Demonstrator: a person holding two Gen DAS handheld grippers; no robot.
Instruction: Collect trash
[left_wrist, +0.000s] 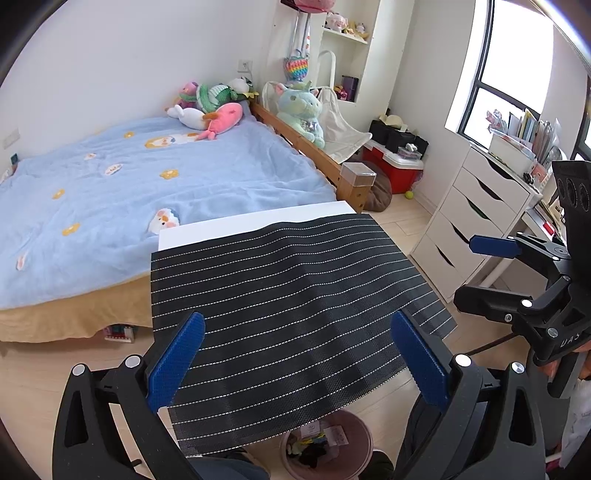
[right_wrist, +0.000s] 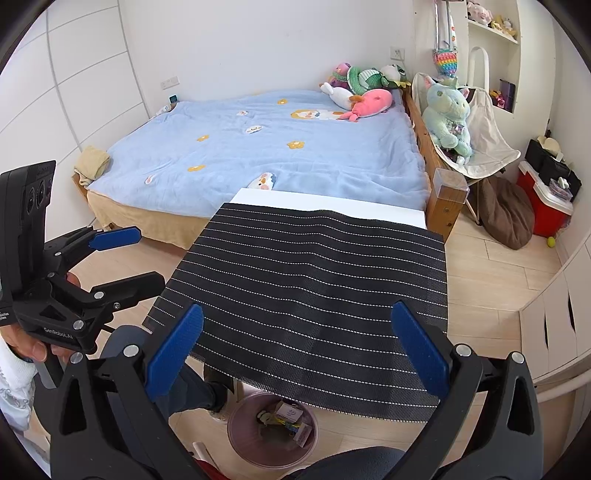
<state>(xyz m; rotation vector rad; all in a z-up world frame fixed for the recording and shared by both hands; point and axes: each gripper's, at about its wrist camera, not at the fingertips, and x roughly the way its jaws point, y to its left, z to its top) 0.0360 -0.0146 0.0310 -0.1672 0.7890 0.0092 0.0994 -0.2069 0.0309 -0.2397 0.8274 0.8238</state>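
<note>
A pink round trash bin (left_wrist: 354, 439) stands on the floor under the near edge of a white table (left_wrist: 258, 221); it also shows in the right wrist view (right_wrist: 243, 439). Several small pieces of trash (right_wrist: 291, 421) lie inside it. A black striped mat (left_wrist: 288, 295) covers the table and hangs over its near edge (right_wrist: 314, 295). My left gripper (left_wrist: 297, 354) is open and empty above the mat's near edge. My right gripper (right_wrist: 297, 350) is open and empty above the same edge. Each gripper shows in the other's view: the right one (left_wrist: 491, 269), the left one (right_wrist: 122, 254).
A bed with a blue blanket (right_wrist: 266, 147) and plush toys (right_wrist: 362, 92) lies beyond the table. A white drawer unit (left_wrist: 476, 221) stands at the right, with a red cooler (left_wrist: 395, 166) and a brown cushion (right_wrist: 506, 214) on the wooden floor. The person's legs are below the table.
</note>
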